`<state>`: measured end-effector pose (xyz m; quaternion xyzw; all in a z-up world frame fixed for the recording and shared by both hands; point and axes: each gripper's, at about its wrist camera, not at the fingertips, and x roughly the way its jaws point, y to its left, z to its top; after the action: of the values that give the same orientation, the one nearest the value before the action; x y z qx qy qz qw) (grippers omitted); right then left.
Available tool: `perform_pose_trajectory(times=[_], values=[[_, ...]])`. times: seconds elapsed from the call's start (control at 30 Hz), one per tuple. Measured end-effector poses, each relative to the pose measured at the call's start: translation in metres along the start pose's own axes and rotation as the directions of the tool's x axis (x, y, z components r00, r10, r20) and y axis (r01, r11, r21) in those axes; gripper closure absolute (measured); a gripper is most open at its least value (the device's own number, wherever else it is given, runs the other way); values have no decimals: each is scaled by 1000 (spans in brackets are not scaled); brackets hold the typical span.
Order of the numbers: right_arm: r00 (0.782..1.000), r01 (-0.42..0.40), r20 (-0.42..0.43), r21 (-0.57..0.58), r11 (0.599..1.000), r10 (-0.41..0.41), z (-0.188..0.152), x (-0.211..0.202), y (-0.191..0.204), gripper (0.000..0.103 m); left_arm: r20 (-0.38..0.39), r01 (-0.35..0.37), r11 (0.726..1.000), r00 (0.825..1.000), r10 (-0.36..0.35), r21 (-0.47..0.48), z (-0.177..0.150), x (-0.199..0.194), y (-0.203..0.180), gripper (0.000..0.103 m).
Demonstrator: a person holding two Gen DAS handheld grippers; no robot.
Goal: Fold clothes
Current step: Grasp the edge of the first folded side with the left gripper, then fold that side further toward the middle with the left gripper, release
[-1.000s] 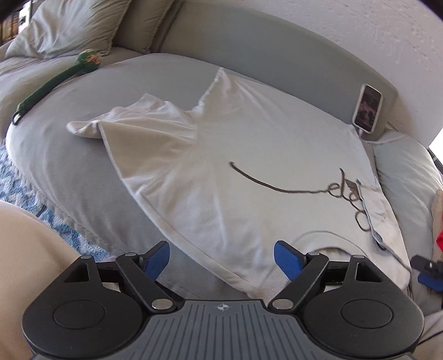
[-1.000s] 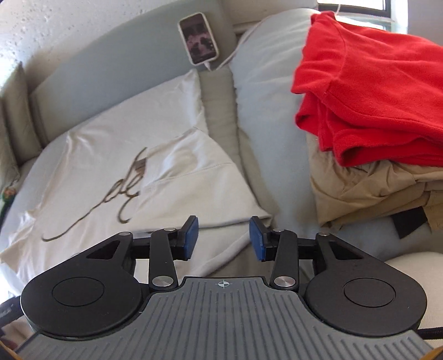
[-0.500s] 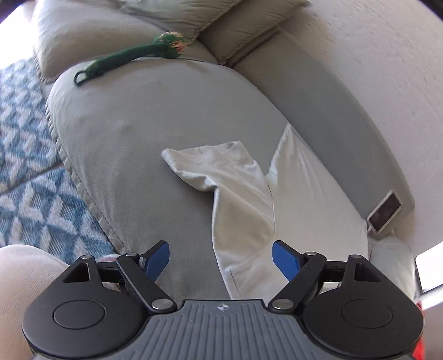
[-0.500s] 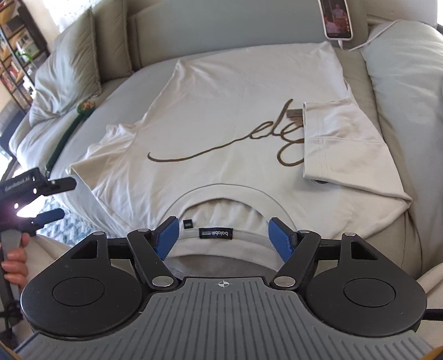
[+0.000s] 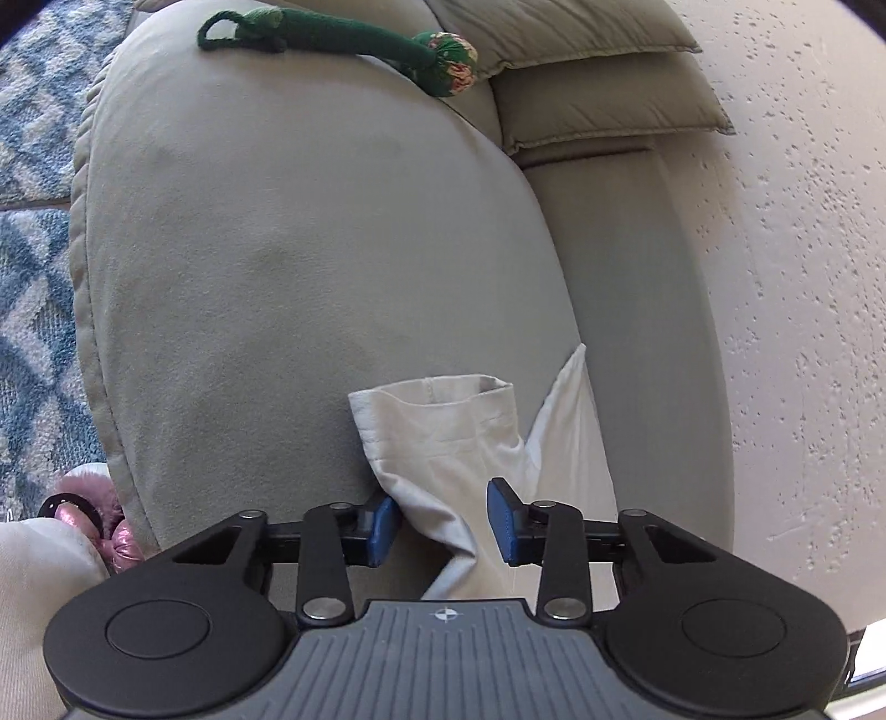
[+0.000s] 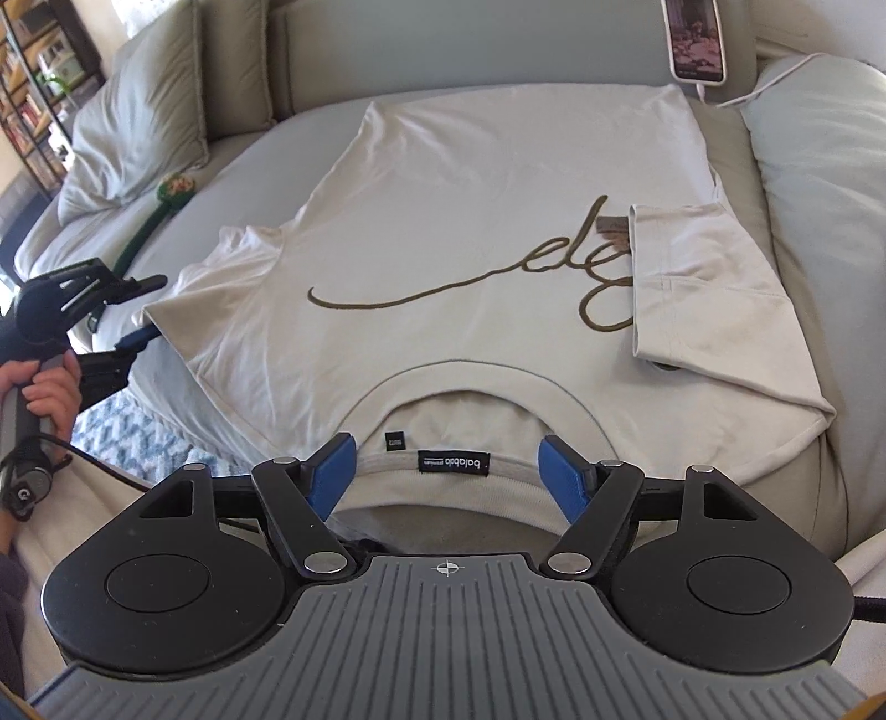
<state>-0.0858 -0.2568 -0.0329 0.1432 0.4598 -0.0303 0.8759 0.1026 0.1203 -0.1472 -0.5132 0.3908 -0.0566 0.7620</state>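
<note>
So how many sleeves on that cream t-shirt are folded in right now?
1. The right sleeve lies folded over the t-shirt, covering the script's end. The left sleeve lies spread outward, between the left gripper fingers.

Ahead of the left claw (image 5: 443, 526), past the sleeve (image 5: 437, 437) lying between its blue pads, bare cushion (image 5: 288, 249) runs to a green toy (image 5: 338, 39); a wall (image 5: 786, 221) closes the right. The right claw (image 6: 446, 476) straddles the collar (image 6: 443, 471), with the flat shirt (image 6: 470, 221) ahead and a phone (image 6: 696, 39) at the far backrest.

Matt cream cloth T-shirt (image 6: 476, 232) on a soft, suede-like grey sofa cushion (image 5: 310, 266)
</note>
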Motion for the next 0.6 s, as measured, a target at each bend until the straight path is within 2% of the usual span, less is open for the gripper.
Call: perform_pose_trajectory(times=[0.1, 0.17, 0.23, 0.27, 0.33, 0.4, 0.47, 0.53, 0.6], values=[[1000, 0, -5, 1, 1000, 0, -1, 2, -1, 28, 24, 2, 999, 1000, -1, -49, 6, 7, 4, 67], [1000, 0, -8, 6, 1000, 0, -1, 2, -2, 28, 37, -19, 999, 999, 20, -39, 9, 12, 3, 74], [1000, -1, -9, 14, 1000, 1, -1, 2, -4, 28, 52, -60, 998, 997, 59, 23, 11, 16, -5, 101], [1000, -3, -9, 17, 1000, 3, -2, 2, -5, 28, 62, -79, 995, 995, 75, 59, 10, 18, -10, 103], [1000, -8, -9, 24, 1000, 8, -4, 1, -7, 28, 99, -73, 975, 994, 54, 210, -8, 13, -28, 103], [1000, -17, -7, 31, 999, 17, -6, -1, -10, 28, 132, -72, 931, 991, 27, 357, -27, 8, -46, 103], [1000, -25, -7, 39, 999, 25, -7, -2, -12, 28, 160, -76, 866, 987, -5, 495, -46, 3, -64, 103], [999, -33, -8, 50, 998, 33, -10, -3, -16, 28, 183, -83, 779, 982, -41, 621, -64, -1, -82, 103], [999, -42, -9, 67, 997, 43, -12, -4, -19, 28, 200, -95, 675, 977, -79, 732, -83, -6, -100, 103]])
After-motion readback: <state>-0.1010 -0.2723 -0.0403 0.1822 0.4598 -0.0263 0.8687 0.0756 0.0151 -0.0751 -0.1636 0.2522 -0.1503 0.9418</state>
